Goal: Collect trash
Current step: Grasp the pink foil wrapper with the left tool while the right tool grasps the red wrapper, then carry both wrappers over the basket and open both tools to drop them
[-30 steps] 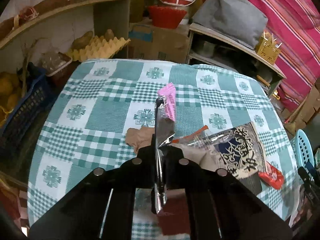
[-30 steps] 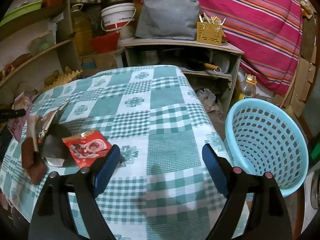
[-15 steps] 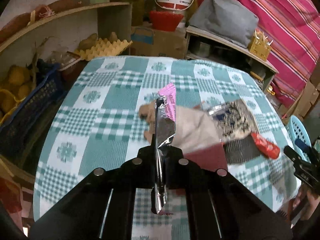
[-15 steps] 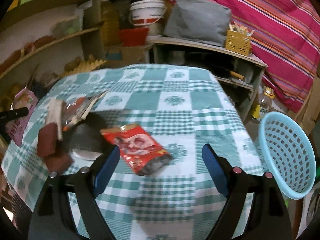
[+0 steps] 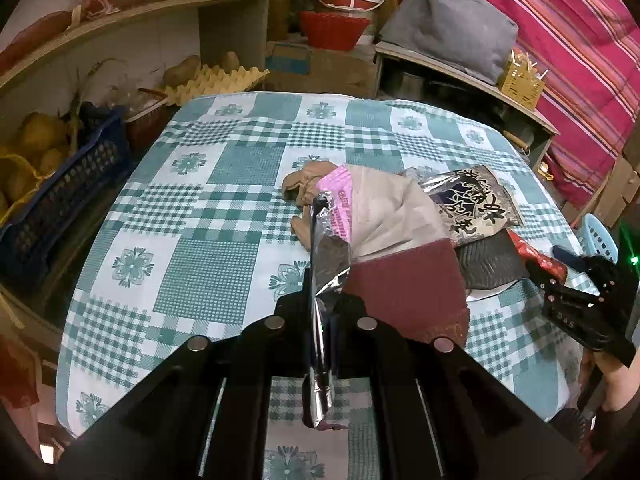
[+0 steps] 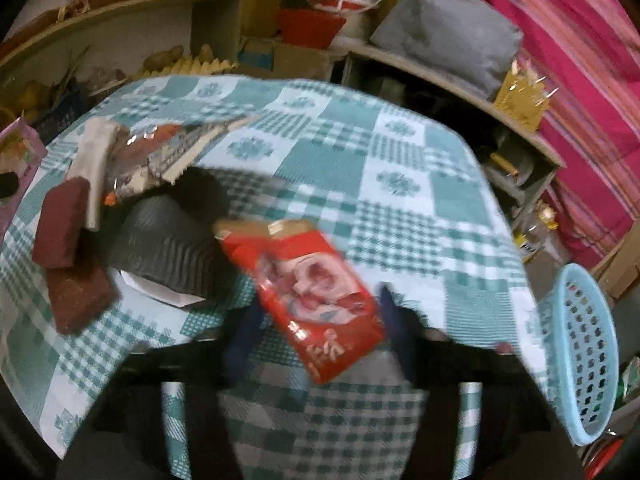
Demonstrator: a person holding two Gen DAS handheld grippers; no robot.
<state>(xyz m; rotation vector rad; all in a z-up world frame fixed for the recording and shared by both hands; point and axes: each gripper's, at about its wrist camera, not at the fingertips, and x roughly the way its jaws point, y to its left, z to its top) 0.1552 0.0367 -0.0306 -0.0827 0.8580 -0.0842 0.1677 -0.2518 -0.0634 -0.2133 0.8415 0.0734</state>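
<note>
**Right claw closing round the red packet, left claw already loaded**

Left gripper [image 5: 320,312] clenched on a silver-and-pink wrapper [image 5: 332,232]; wrapper stands on edge between the pads, its long axis running straight out along the fingers, away over the checked tablecloth [image 5: 208,272].

Right gripper [image 6: 316,320] blurred in its own view; jaws closing, with the red packet [image 6: 308,292] between them; whether the pads press on it yet, cannot tell. In the left view the same red packet [image 5: 536,256] lies at the right edge of the litter, the right gripper [image 5: 576,276] right at it.

Key relation: the packet lies flat on the cloth, directly ahead of the right claw and close in; its long axis runs from far-left to near-right, skewed across the line between the fingers, so the jaws look to meet its long sides at a slant; the right hand is plainly the nearer one.

Remaining litter to the left of the packet: a dark ribbed sheet [image 6: 168,248], a maroon pad [image 6: 60,228], beige paper [image 5: 392,208], a printed foil bag [image 5: 476,204], heaped and overlapping.

Blue basket [image 6: 584,352] stands off the table's right edge, near the right hand; judged the likely drop point.
</note>
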